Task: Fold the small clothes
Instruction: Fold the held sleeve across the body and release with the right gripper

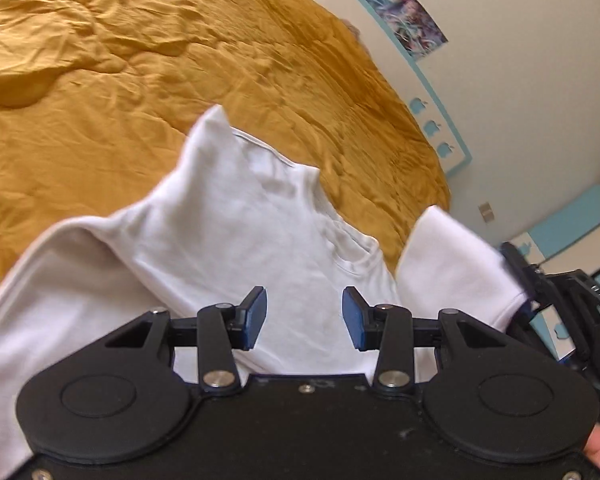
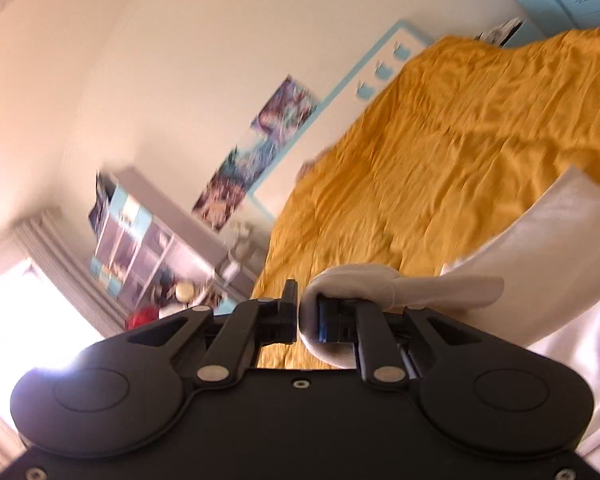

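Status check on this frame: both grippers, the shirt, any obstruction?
Left gripper open, empty, over the white T-shirt. Right gripper shut on the shirt's sleeve edge, lifted above the mustard bedspread. Nothing in the way.

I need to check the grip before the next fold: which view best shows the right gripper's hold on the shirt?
The right wrist view: the right gripper has its jaws closed on a bunched fold of the white shirt. The left wrist view shows only that gripper's blurred edge at the shirt's sleeve, while the left gripper hangs open over the shirt.
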Demonstrator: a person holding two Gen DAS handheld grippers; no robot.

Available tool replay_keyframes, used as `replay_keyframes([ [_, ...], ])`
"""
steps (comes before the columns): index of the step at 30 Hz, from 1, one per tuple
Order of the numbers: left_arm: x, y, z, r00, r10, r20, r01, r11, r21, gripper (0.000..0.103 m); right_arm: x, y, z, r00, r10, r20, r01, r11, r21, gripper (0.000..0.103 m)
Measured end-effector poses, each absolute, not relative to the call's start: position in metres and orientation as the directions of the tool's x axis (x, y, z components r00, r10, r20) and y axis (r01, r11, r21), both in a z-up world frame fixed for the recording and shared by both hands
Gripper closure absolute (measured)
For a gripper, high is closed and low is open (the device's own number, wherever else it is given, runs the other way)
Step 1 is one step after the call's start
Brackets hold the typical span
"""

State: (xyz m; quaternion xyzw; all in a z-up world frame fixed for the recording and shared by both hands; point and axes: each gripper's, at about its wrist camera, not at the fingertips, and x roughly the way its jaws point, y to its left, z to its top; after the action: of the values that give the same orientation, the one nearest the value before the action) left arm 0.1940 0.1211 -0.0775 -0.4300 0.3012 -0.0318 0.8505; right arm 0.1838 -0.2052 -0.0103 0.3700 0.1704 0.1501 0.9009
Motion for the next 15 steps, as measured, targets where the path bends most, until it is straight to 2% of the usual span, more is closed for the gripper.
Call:
replay_keyframes([
  [1,0.191,0.13,-0.082,0.816,-0.302,-0.493,-0.225,0.62,-0.752,0.061,0.19,-0.185,-0.026,0.853,0.443,-0.276,-0.139,0.703,0.698,0.076],
  [2,0.19,0.138,-0.086,0.815,-0.295,-0.498,-0.24,0.611,-0.754,0.061,0.191,-0.174,-0.037,0.821,0.469,-0.325,-0.133,0.711,0.69,0.061],
  [3,0.188,0.143,-0.089,0.813,-0.292,-0.504,-0.253,0.603,-0.757,0.061,0.189,-0.166,-0.048,0.791,0.482,-0.377,-0.11,0.718,0.688,0.055],
  [5,0.188,0.149,-0.094,0.813,-0.291,-0.504,-0.262,0.59,-0.764,0.061,0.179,-0.169,-0.062,0.77,0.512,-0.381,-0.108,0.692,0.713,0.055],
  [7,0.188,0.15,-0.097,0.812,-0.299,-0.502,-0.26,0.584,-0.769,0.061,0.162,-0.189,-0.067,0.799,0.499,-0.336,-0.103,0.664,0.741,0.055],
  [11,0.2,0.132,-0.101,0.805,-0.347,-0.48,-0.227,0.568,-0.791,0.061,0.123,-0.251,-0.065,0.893,0.348,-0.287,0.002,0.633,0.775,0.053],
  [15,0.219,0.105,-0.092,0.795,-0.367,-0.483,-0.202,0.59,-0.781,0.061,0.101,-0.302,-0.066,0.93,0.202,-0.307,0.109,0.646,0.756,0.05],
])
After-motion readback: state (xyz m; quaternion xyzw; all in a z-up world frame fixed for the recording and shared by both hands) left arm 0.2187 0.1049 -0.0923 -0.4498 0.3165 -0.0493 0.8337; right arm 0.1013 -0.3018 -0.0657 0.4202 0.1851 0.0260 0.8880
